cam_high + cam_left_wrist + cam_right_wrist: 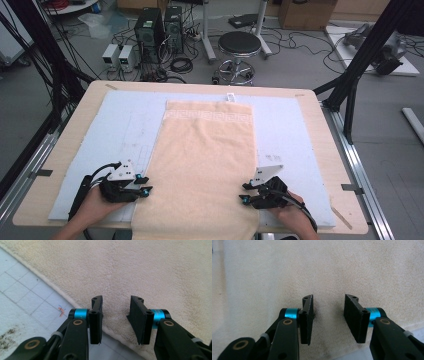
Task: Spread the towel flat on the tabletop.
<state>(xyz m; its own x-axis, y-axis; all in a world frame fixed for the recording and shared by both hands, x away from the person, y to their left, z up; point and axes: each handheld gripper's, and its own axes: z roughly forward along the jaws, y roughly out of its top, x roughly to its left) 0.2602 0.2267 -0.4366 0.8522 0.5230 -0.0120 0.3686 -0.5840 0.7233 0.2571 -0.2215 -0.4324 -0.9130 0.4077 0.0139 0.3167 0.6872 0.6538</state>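
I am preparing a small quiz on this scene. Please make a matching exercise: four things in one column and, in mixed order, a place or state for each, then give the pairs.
Things:
1. towel
2. stool
3. left gripper
4. white tag

Places or states:
A. on the floor beyond the table
B. open, at the towel's left edge
C. spread flat on the pale blue mat
D. at the towel's far edge

Pairs: 1-C, 2-A, 3-B, 4-D

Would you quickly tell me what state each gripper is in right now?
Left gripper: open, holding nothing, over the towel's edge.
Right gripper: open, holding nothing, over the towel.
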